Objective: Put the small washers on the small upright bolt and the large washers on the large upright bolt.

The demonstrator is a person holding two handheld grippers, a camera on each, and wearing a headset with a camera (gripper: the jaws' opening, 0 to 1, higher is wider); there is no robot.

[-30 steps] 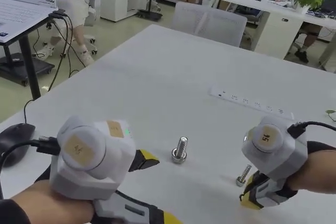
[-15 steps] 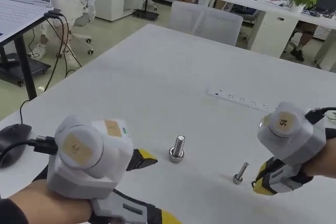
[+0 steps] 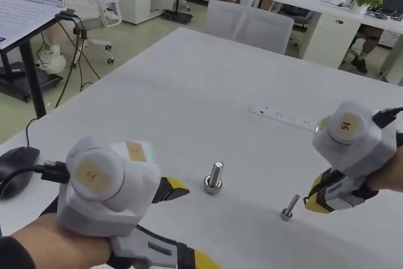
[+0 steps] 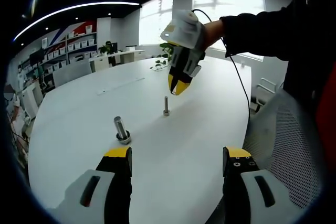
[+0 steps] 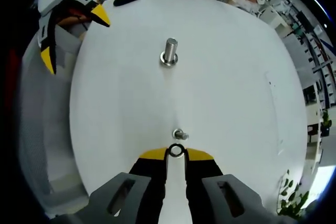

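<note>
**Right gripper** (image 5: 176, 157): fingers drawn almost together, pinching a small washer (image 5: 177, 145) at the very tips. The ring stands free between the yellow pads, with bench (image 5: 226, 77) visible through its hole.

**Small bolt** (image 5: 180, 134): it stands upright on the bench, just beyond the held washer. In the left gripper view the right gripper (image 4: 178, 86) hangs tips-down above the small bolt (image 4: 166, 106), with clear space between them. Whether the washer sits squarely over the shank cannot be judged. In the head view the housing of the right gripper (image 3: 313, 201) covers most of its fingers, and what they hold is too small to tell there. The small bolt (image 3: 289, 208) stands just beside the tips.

**Large bolt** (image 3: 215, 177): upright near mid-bench, well apart from the small one. A wider collar sits at its foot (image 5: 169, 51); bolt head or washer, I cannot tell.

**Left gripper** (image 4: 178, 153): fingers spread wide, nothing between them, pointed across the bench toward the large bolt (image 4: 122, 129). In the head view the left gripper (image 3: 189, 223) sits low and left, with its nearer finger cut off by the bottom edge.

**Other:** a power strip (image 3: 283, 118) lies farther back on the bench.
</note>
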